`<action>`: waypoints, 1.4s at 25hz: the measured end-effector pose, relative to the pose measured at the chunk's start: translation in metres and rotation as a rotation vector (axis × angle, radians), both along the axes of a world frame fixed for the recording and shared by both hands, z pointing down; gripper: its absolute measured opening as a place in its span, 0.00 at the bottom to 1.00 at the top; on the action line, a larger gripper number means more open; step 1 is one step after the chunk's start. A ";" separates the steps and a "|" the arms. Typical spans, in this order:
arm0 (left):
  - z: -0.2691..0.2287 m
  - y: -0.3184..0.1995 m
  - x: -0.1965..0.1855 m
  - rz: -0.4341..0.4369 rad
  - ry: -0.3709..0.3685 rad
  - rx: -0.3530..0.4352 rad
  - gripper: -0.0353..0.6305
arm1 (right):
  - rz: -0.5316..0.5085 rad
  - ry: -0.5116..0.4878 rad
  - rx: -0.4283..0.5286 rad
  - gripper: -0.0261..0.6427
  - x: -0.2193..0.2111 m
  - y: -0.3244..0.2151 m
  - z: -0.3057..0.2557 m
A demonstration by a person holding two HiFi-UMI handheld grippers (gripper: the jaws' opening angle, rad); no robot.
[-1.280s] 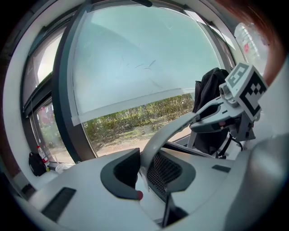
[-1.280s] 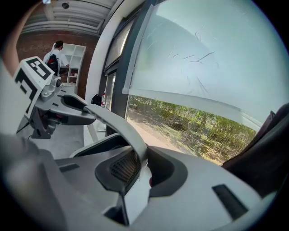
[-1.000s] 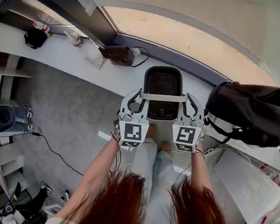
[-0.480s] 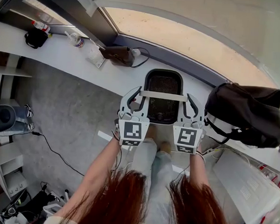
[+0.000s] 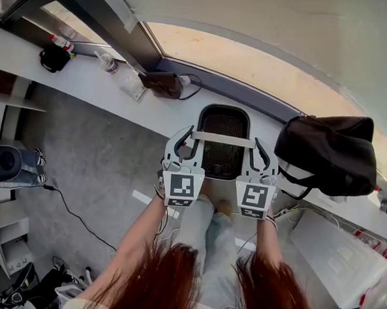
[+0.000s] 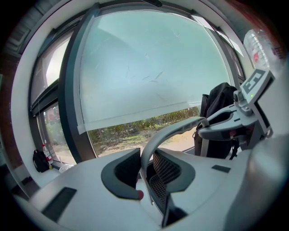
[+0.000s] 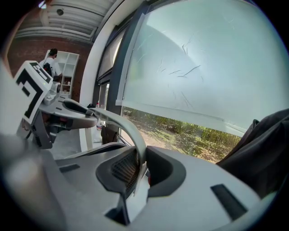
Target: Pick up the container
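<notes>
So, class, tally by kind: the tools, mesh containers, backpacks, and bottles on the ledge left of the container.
Tools: 2, left tool and right tool
Mesh container: 1
Backpack: 1
Bottles: 2, one red-capped, one clear
Total: 6

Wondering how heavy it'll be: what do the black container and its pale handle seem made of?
The container: matte black mesh, probably metal; a fine grid shows on its walls. The handle: smooth pale grey band, likely plastic, possibly painted metal.

Container (image 5: 225,122): black mesh, handle (image 5: 222,138) pale grey. Left claw (image 5: 187,136) and right claw (image 5: 259,147): light grey, with black-and-white square markers (image 5: 182,186). Bag (image 5: 324,155): black.
</notes>
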State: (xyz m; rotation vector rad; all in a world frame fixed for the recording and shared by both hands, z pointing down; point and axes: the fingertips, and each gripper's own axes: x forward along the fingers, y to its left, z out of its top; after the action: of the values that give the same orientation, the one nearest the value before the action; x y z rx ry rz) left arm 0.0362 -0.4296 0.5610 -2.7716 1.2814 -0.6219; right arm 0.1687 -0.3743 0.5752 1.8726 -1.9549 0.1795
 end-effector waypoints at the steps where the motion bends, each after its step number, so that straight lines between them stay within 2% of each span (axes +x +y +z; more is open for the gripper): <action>1: -0.004 0.002 0.001 0.000 0.001 0.004 0.20 | 0.001 -0.001 0.003 0.14 0.001 0.003 -0.004; 18: -0.080 0.041 0.008 -0.039 0.007 0.070 0.20 | -0.010 -0.007 0.043 0.14 0.008 0.042 -0.074; 22: -0.091 0.054 0.011 -0.037 -0.010 0.056 0.20 | 0.007 -0.005 0.058 0.14 0.011 0.052 -0.091; 35: -0.141 0.087 0.022 -0.079 0.025 0.077 0.20 | -0.031 0.020 0.103 0.14 0.024 0.083 -0.141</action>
State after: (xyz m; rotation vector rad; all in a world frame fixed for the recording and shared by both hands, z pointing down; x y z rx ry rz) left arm 0.0583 -0.3423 0.4203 -2.6868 1.3940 -0.5315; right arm 0.1928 -0.2915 0.4340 1.8991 -2.0135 0.0512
